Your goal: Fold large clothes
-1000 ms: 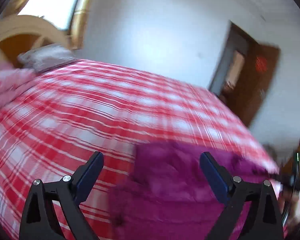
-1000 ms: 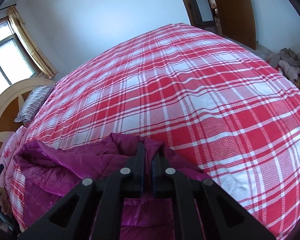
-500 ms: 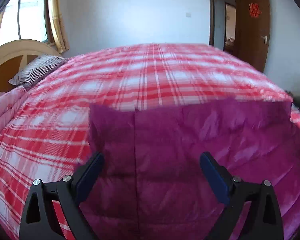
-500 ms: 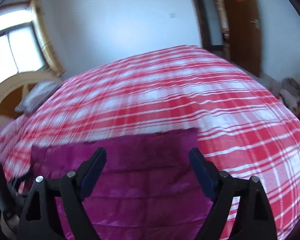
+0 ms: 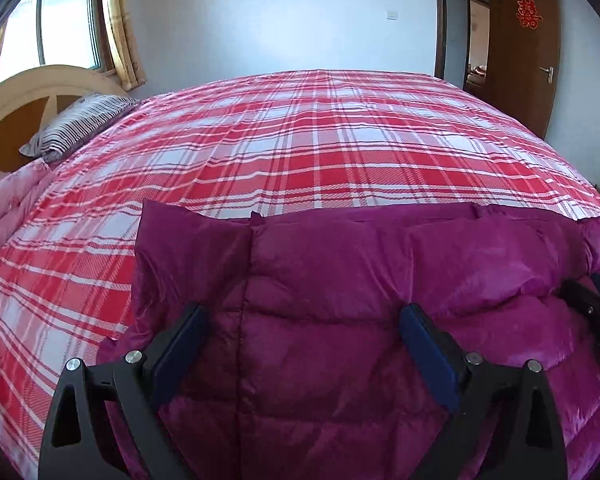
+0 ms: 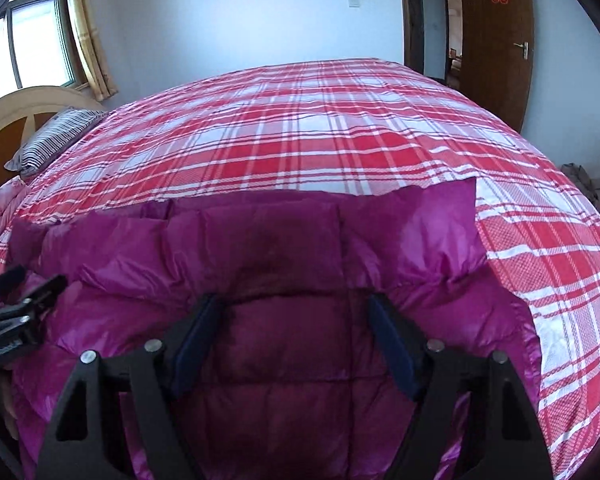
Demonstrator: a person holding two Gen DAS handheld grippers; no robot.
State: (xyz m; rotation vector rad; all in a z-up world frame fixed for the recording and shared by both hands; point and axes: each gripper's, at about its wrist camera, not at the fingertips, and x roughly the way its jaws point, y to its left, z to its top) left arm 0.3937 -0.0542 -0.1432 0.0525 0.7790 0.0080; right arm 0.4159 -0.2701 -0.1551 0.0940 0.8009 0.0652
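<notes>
A magenta quilted puffer garment (image 5: 340, 280) lies folded on the near edge of a red and white plaid bed (image 5: 320, 140); it also shows in the right wrist view (image 6: 260, 248). My left gripper (image 5: 300, 320) is open and empty, hovering over the garment's left half. My right gripper (image 6: 298, 320) is open and empty over the garment's right half. The right gripper shows at the right edge of the left wrist view (image 5: 596, 304), and the left gripper at the left edge of the right wrist view (image 6: 16, 308).
A striped pillow (image 5: 80, 124) lies by the beige headboard (image 5: 40, 92) at far left. A pink quilt (image 5: 4, 200) lies along the bed's left side. A brown door (image 5: 528, 40) stands open at back right. Clothes lie on the floor (image 6: 576, 176) at right.
My right gripper, shut on the garment a second ago, has opened and let go. Both grippers have swung to face across the bed, and the garment now lies flat and folded.
</notes>
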